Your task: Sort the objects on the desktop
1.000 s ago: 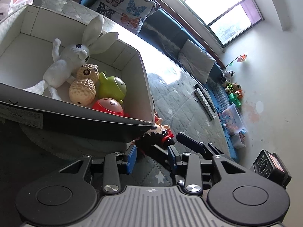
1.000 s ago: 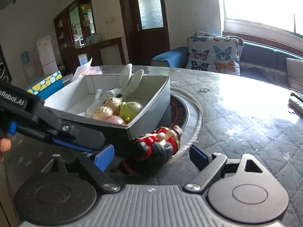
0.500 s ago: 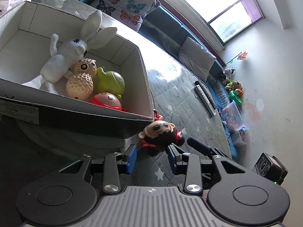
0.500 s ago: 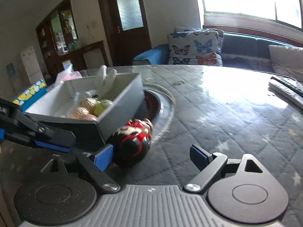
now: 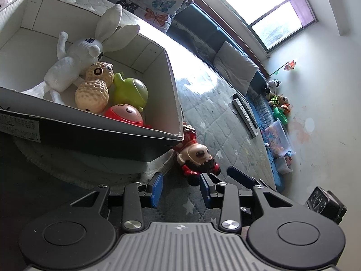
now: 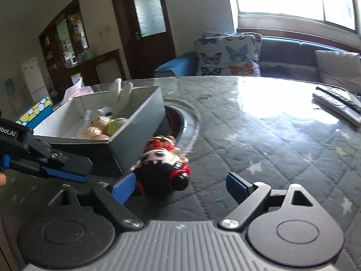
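Right wrist view: my quilted table (image 6: 259,140) fills the scene, and on it sits the open cardboard box (image 6: 137,122), my sorting bin, placed close so drops stay short. Inside lie a white plush rabbit (image 5: 74,63), a peanut toy (image 5: 94,85), a green alien toy (image 5: 133,92) and a red round toy (image 5: 124,115), crowded into the near corner. The red-and-black doll (image 6: 162,164) lies on its side on the table just beside the box's corner (not yet sorted). My right gripper (image 6: 180,185) stands spread around it, one pad close, nothing clamped. My left gripper (image 5: 180,188) waits apart too, empty.
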Available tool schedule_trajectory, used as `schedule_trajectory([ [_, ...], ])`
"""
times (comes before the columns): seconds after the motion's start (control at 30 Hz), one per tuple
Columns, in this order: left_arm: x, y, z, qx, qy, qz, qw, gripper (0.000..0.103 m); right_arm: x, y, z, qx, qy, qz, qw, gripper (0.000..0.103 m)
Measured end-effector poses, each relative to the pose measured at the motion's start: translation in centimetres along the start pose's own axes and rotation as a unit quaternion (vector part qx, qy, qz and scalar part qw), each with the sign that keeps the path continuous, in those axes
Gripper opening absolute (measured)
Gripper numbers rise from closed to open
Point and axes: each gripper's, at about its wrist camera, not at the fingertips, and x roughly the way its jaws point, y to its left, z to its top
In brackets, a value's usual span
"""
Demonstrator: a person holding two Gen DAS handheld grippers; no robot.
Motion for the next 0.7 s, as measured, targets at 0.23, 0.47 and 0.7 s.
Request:
schedule_trajectory([
  [0.23, 0.0, 0.4, 0.1, -0.006, -0.001, 0.000, 1.0000, 0.038, 1.8, 1.7, 0.7, -0.035, 0.013, 0.009, 0.999, 0.089],
  [0.47, 0.9, 0.3, 0.2, -0.012, 0.001, 0.003, 0.9999, 0.038, 3.3, 2.2, 1.1, -0.042, 0.031, 0.015, 0.999, 0.088],
  [0.7, 1.9, 0.1, 0.4, -0.020, 0.009, -0.001, 0.9998, 0.038, 3.7, 1.8, 0.6, -0.041, 0.050, 0.025, 0.998, 0.072],
])
